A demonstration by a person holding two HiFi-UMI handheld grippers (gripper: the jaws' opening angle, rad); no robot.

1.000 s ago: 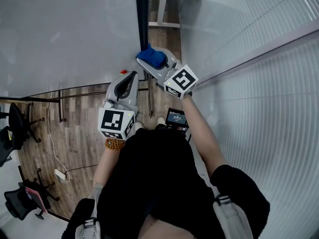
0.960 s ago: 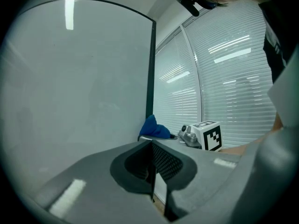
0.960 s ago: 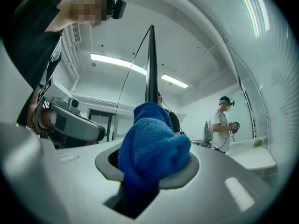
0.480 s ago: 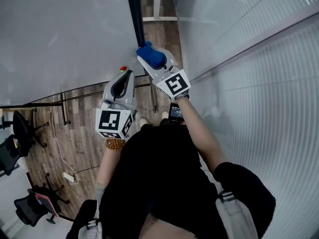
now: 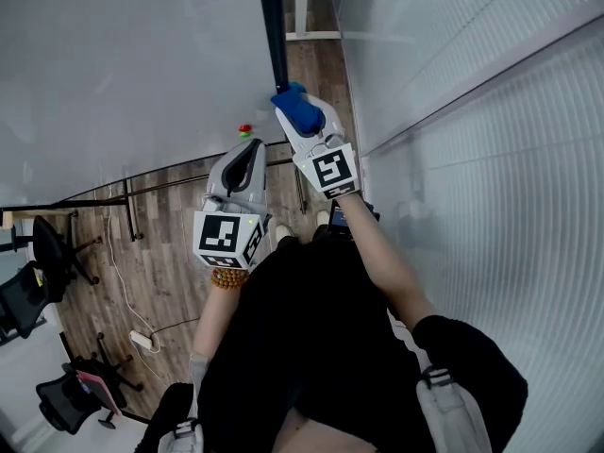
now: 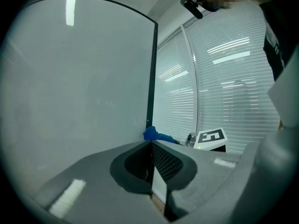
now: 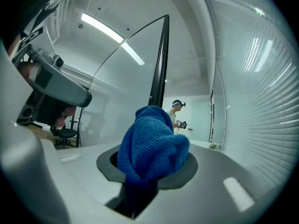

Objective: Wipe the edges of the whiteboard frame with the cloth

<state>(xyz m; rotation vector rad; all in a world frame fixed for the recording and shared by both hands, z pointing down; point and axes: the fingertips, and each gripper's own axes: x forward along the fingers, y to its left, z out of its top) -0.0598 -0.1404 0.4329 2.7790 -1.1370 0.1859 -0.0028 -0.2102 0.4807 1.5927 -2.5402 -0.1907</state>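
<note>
Cloth (image 7: 152,143) in right claw (image 7: 147,171), beside whiteboard frame (image 5: 274,26)

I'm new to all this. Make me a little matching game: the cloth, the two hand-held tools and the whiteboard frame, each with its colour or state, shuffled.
1. cloth
2. left tool
3. right tool
4. whiteboard frame

A. dark narrow strip
B. shut, holding nothing
C. blue
D. shut on the cloth

Pairs: 1-C, 2-B, 3-D, 4-A
</note>
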